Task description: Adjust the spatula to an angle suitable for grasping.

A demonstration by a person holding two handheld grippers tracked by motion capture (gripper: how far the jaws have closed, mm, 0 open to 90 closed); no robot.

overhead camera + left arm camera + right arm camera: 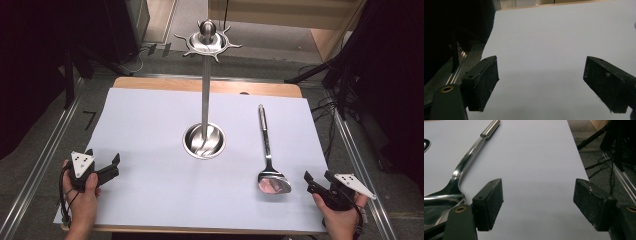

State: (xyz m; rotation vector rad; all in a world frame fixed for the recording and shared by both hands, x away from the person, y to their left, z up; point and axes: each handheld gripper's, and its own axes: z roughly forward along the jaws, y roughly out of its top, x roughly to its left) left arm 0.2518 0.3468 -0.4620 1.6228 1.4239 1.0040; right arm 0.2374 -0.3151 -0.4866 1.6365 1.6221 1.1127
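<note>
Bench (150,84) covered by a white sheet (150,130), wood showing along the far edge. Metal spatula (268,160) lies flat on the sheet in the right half of the bench, blade toward the near edge, handle pointing to the far edge, slightly angled. Utensil stand (205,135) sits about mid-bench, left of the spatula and apart from it: round shiny base on the sheet, tall upright pole, hook ring at the top with prongs sticking out, nothing hanging on it. Right tongs (316,179) at the near right corner, held in the person's right hand (340,217), jaws wide open and empty, just beside the spatula blade, not touching it. In the right gripper view (537,202) both black pads are spread far apart over bare sheet, and the spatula (456,182) is outside the left pad, blade at the lower left, handle running up and away. Left tongs (103,161) at the near left corner, in the left hand (82,197), also wide open, holding nothing, well apart from stand and spatula. Left gripper view (541,82) shows the two pads apart with plain sheet between them, and the sheet's edge and a metal rail (457,67) off to the left.
</note>
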